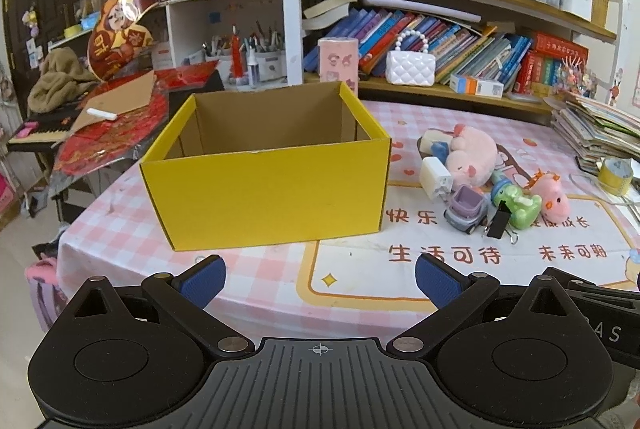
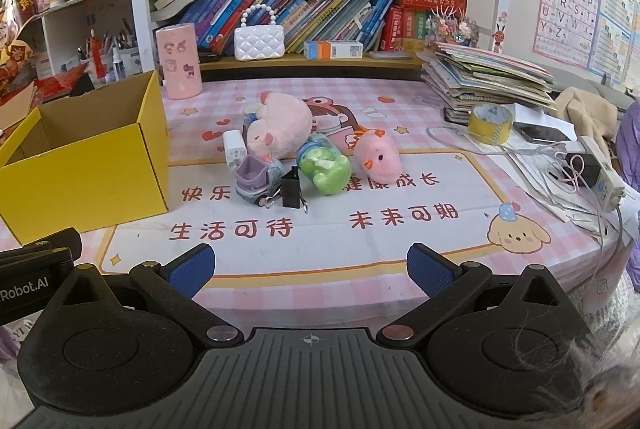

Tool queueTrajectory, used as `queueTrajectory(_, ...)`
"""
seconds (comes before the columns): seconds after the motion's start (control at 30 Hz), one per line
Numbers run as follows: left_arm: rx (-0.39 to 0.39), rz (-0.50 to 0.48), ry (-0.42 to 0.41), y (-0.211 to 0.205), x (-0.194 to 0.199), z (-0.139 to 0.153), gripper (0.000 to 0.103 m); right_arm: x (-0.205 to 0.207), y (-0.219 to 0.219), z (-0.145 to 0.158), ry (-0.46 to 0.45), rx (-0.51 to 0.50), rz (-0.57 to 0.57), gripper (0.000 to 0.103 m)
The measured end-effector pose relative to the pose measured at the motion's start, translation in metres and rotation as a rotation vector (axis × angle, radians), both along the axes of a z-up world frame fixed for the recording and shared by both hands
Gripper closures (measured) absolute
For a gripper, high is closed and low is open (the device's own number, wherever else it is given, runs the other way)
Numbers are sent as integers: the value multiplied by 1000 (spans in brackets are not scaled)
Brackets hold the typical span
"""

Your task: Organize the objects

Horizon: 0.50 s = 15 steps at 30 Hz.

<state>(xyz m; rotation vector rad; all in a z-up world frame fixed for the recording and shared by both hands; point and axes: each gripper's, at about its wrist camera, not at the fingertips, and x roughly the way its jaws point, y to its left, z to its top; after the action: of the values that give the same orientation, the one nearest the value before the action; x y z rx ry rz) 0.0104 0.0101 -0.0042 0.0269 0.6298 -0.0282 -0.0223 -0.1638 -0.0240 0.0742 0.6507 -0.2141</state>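
An open yellow cardboard box (image 1: pixel 272 189) stands on the pink checked tablecloth; it also shows at the left of the right wrist view (image 2: pixel 88 173). To its right lies a cluster of toys: a big pink plush pig (image 2: pixel 280 127), a small pink plush (image 2: pixel 378 159), a green frog toy (image 2: pixel 326 169), a purple toy truck (image 2: pixel 256 179), a black binder clip (image 2: pixel 291 187) and a white charger (image 2: pixel 234 147). My left gripper (image 1: pixel 320 279) is open and empty before the box. My right gripper (image 2: pixel 310 269) is open and empty, short of the toys.
A stack of books and papers (image 2: pixel 484 77), a yellow tape roll (image 2: pixel 490 123) and a power strip with cables (image 2: pixel 596 169) fill the table's right side. A pink cylinder (image 2: pixel 178 61) stands behind the box. Bookshelves (image 2: pixel 320 9) run along the back.
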Motion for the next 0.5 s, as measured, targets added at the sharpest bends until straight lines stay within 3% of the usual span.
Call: queueTrajectory(0.5,-64,-15,41,-1,5,-10,1,5,-7,-5,45,-1,-2,0)
